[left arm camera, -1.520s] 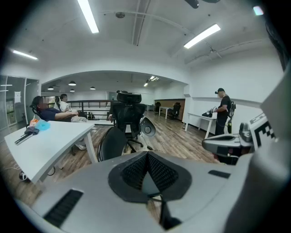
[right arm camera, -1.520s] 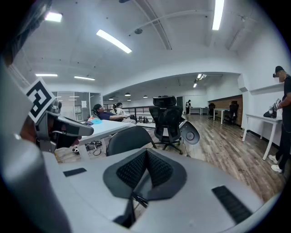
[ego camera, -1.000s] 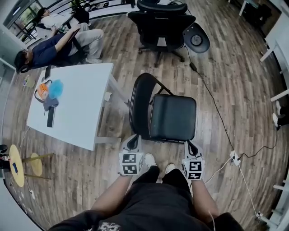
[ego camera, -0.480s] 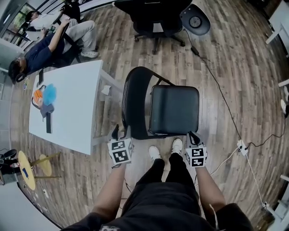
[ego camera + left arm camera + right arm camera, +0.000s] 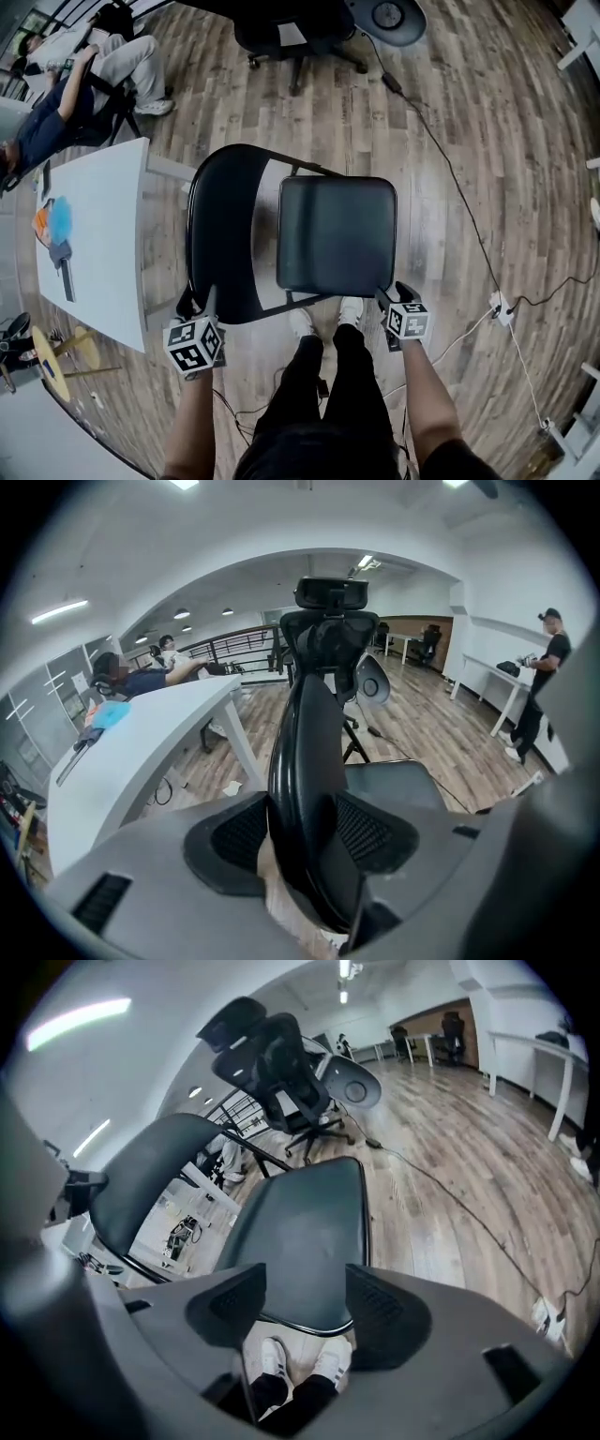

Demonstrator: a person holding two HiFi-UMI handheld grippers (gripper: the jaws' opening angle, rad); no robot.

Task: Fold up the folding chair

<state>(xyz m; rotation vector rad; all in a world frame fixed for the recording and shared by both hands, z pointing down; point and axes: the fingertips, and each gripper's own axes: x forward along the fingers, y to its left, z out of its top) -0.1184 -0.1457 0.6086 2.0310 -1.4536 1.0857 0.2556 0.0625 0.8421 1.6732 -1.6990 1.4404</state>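
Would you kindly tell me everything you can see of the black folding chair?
The folding chair is black and glossy: a padded-looking square seat, a curved backrest and thin metal tubes. It stands unfolded on the wooden floor beside the white table. The left gripper, jaws just opened, straddles the backrest's near edge; the right gripper, also just opened, straddles the seat's near edge. Neither seems to clamp it yet.

I see the folding chair (image 5: 333,234) in glossy black, seat and back alike. The left gripper (image 5: 194,305) and right gripper (image 5: 394,298) are grey, with black-and-white square markers. The table (image 5: 103,272) is white, the floor (image 5: 469,112) grey-brown wood planks, the person's shoes (image 5: 302,322) white
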